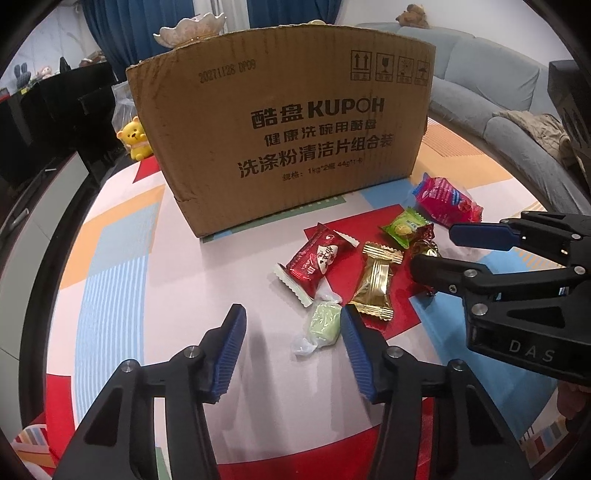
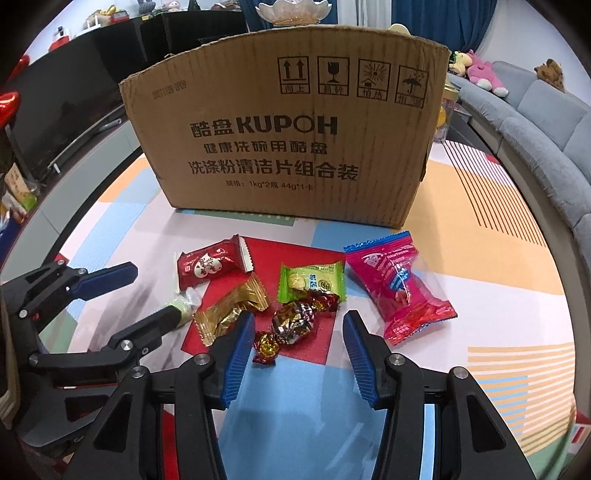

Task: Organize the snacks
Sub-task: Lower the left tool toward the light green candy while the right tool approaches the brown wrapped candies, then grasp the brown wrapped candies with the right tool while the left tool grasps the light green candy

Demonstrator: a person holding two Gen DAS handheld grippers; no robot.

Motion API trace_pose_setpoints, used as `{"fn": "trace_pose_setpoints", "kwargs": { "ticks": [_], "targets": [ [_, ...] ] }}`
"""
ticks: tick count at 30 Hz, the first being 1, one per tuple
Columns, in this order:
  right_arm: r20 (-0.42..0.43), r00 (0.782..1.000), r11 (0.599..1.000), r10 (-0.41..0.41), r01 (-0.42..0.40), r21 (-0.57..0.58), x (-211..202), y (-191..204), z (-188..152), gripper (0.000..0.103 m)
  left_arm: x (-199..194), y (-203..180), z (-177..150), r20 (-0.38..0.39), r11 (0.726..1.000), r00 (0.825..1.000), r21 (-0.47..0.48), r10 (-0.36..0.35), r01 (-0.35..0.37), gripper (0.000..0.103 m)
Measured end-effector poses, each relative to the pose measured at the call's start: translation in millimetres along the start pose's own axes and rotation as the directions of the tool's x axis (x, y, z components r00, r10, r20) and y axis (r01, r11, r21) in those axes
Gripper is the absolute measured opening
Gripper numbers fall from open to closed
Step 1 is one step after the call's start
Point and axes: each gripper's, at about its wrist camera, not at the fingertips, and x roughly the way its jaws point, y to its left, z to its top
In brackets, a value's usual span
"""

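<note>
Several wrapped snacks lie before a cardboard box (image 1: 280, 129) (image 2: 291, 133). A pale green candy (image 1: 320, 325) sits just inside my open left gripper (image 1: 291, 321), against its right finger. A red packet (image 1: 314, 258) (image 2: 208, 266), a gold packet (image 1: 373, 284) (image 2: 229, 310), a green packet (image 1: 404, 227) (image 2: 310, 282) and a pink packet (image 1: 447, 201) (image 2: 399, 288) lie around. My open right gripper (image 2: 299, 332) straddles a shiny foil-wrapped candy (image 2: 295, 319). A small red-gold candy (image 2: 266, 347) lies by its left finger.
A colourful patterned cloth (image 1: 122, 266) (image 2: 480, 229) covers the table. A yellow bear toy (image 1: 135, 138) stands left of the box. A grey sofa (image 1: 491, 85) (image 2: 546, 129) runs along the right. A white bowl (image 1: 192, 27) sits behind the box.
</note>
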Motion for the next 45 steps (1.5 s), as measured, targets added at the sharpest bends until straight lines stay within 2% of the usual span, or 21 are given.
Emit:
{"fn": "trace_pose_setpoints", "kwargs": {
  "ticks": [4, 10, 11, 20, 33, 45],
  "targets": [
    [-0.009, 1.0, 1.0, 0.003, -0.003, 0.003, 3.5, 0.4, -0.7, 0.051, 3.1, -3.0, -1.6, -0.01, 1.0, 1.0, 0.011, -0.01, 0.01, 0.049],
    [-0.017, 1.0, 1.0, 0.008, -0.008, 0.009, 5.8, -0.6, -2.6, 0.051, 6.9, -6.9, -2.2, -0.021, 0.999, 0.999, 0.02, -0.027, 0.028, 0.041],
    [-0.019, 1.0, 1.0, 0.012, -0.012, 0.009, 6.5, -0.8, -2.8, 0.046, 7.1, -7.7, -2.4, -0.023, 0.999, 0.999, 0.021, -0.029, 0.03, 0.039],
    [-0.027, 0.998, 0.999, 0.052, -0.052, 0.009, 12.9, -0.3, -4.0, 0.023, 7.5, -13.2, -2.9, -0.023, 0.997, 0.998, 0.034, -0.062, 0.062, 0.022],
    [0.001, 0.999, 0.999, 0.038, -0.038, -0.001, -0.9, 0.3, 3.2, 0.022, 5.8, -13.7, -2.3, -0.02, 0.999, 0.999, 0.031, -0.026, 0.027, 0.021],
    [0.04, 0.999, 0.999, 0.021, -0.02, -0.025, -18.9, 4.7, 5.3, 0.022, -12.9, -8.2, 0.0, 0.01, 1.0, 1.0, 0.006, -0.003, 0.003, 0.02]
  ]
}}
